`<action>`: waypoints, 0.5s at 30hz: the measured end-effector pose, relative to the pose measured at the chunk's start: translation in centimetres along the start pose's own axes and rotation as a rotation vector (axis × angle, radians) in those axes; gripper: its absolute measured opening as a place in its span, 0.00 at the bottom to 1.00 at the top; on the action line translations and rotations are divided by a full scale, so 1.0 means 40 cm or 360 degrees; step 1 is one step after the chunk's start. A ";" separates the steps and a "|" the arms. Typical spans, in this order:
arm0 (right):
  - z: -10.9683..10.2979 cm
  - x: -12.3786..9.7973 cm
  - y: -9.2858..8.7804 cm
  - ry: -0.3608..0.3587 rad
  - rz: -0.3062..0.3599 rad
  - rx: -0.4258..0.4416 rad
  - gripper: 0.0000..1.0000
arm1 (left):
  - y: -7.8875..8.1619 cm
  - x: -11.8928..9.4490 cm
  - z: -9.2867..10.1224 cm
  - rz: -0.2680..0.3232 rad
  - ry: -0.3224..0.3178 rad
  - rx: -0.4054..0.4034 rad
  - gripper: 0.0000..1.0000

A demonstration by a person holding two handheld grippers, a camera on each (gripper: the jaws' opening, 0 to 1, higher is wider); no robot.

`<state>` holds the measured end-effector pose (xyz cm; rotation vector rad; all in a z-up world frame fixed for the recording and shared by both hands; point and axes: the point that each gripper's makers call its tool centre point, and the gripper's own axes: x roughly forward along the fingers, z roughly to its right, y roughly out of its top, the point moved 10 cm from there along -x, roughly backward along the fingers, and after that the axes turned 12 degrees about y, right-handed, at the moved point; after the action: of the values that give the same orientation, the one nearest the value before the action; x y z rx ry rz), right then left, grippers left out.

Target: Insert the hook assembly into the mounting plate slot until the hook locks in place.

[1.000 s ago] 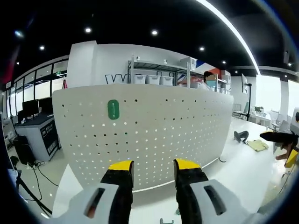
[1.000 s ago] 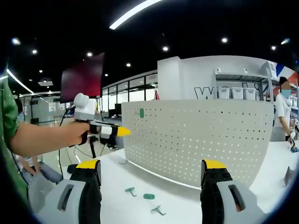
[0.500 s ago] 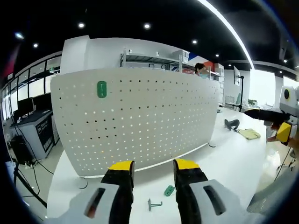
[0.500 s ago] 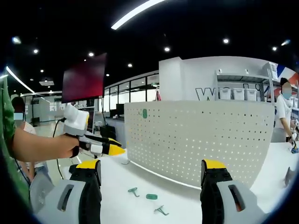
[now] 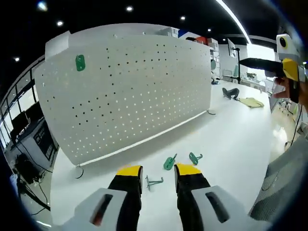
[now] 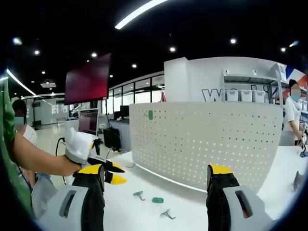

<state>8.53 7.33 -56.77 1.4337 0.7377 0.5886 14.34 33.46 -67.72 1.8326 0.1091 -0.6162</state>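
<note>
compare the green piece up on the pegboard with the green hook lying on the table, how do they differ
The green piece on the pegboard is mounted high near a corner; the green hook on the table lies loose and flat. The mounted piece looks like a plain oblong; the loose one shows a curved hook end. Both are green.

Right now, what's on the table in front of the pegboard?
Three small parts lie before the pegboard on the white table: a grey metal hook, a green plate, a green hook. Left gripper hovers above.
</note>
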 end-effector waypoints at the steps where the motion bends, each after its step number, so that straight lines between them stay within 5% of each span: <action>1: 0.001 0.000 -0.001 0.0000 -0.0003 0.0003 0.89 | -0.003 0.003 0.000 -0.0008 0.0002 0.0007 0.27; 15: 0.007 0.009 -0.009 -0.0002 -0.0026 0.0010 0.89 | -0.074 0.097 0.009 -0.0120 -0.0001 0.0032 0.24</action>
<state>8.97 7.40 -57.17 1.4323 0.7504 0.5732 16.46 33.32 -72.16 1.8545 0.1728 -0.6726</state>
